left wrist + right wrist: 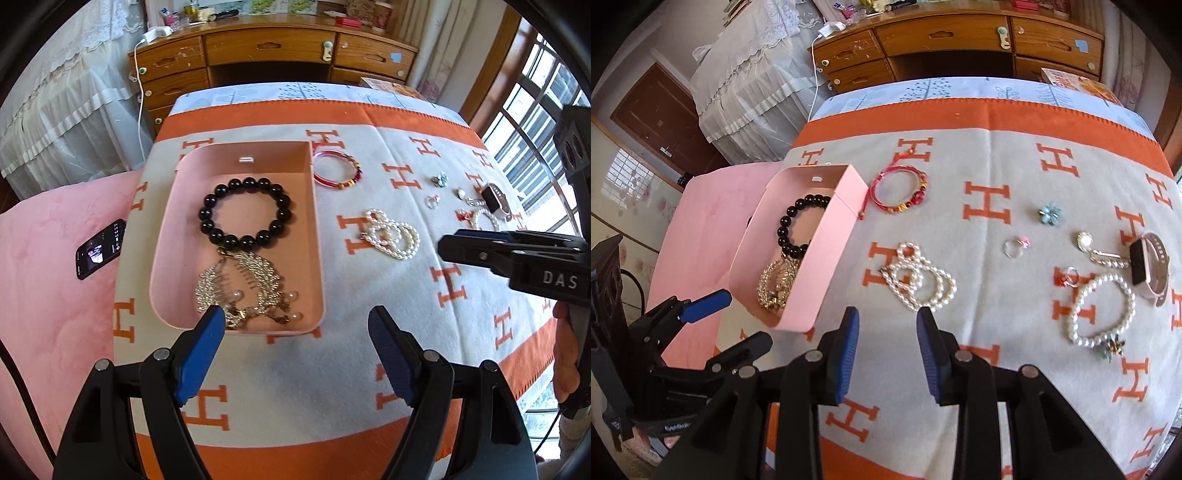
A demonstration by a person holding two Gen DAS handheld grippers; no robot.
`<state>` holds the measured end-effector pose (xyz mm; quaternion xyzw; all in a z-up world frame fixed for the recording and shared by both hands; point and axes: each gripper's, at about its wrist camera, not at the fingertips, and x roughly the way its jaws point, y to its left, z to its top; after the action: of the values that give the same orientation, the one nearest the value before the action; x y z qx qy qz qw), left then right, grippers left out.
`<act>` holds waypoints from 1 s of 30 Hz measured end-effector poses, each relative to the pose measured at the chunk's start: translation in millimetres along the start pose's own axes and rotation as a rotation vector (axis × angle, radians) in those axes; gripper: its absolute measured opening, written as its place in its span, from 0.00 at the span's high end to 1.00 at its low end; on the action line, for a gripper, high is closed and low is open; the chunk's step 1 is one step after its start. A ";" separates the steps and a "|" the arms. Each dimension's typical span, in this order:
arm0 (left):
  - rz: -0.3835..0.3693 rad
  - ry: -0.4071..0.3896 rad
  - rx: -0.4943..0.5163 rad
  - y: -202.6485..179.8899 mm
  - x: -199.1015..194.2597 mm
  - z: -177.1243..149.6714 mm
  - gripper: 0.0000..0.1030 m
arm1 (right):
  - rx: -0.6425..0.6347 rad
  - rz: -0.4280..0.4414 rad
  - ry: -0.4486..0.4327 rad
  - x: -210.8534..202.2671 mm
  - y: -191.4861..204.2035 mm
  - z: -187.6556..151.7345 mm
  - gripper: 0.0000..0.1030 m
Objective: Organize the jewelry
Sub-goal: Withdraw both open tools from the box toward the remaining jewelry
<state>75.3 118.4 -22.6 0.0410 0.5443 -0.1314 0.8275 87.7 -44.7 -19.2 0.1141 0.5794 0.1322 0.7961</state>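
Observation:
A pink box (316, 221) lies on the orange-and-grey blanket and holds a black bead bracelet (207, 212) and a gold hair comb (258, 273). My left gripper (295, 317) hovers open at the box's near right corner, with nothing between its fingers. A red bangle (879, 192), a pearl necklace (923, 280), a pearl bracelet (1108, 277), a pink watch (1152, 269), a clear ring (1015, 245) and a blue flower piece (1049, 214) lie loose on the blanket. My right gripper (888, 314) stands open just short of the pearl necklace, holding nothing.
A phone (99, 249) rests on a pink cushion (55, 295) left of the blanket. A wooden desk (269, 48) stands beyond the far edge. A lace-covered bed (55, 103) is at the far left, and a barred window (535, 122) at the right.

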 end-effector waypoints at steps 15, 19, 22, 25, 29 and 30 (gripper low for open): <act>0.030 -0.042 0.072 -36.9 -24.9 35.7 0.24 | 0.182 -0.005 -0.092 -99.2 -88.3 -22.6 0.47; 0.024 -0.048 0.096 -55.4 -30.2 54.0 0.24 | 0.191 -0.043 -0.141 -128.4 -100.9 -15.3 0.47; 0.021 -0.054 0.111 -69.4 -34.7 70.2 0.24 | 0.184 -0.080 -0.158 -147.0 -109.6 -7.4 0.47; 0.026 -0.056 0.118 -81.0 -37.6 87.7 0.24 | 0.152 -0.138 -0.186 -161.8 -117.4 2.8 0.47; 0.028 -0.052 0.127 -93.7 -32.8 110.0 0.24 | 0.130 -0.202 -0.213 -171.1 -129.9 15.6 0.47; 0.029 -0.048 0.130 -96.0 -29.4 114.9 0.24 | 0.134 -0.210 -0.212 -169.4 -134.9 18.8 0.47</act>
<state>141.5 6.9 57.9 0.0995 0.5138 -0.1554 0.8378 66.4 -230.0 92.4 0.1189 0.5083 -0.0034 0.8529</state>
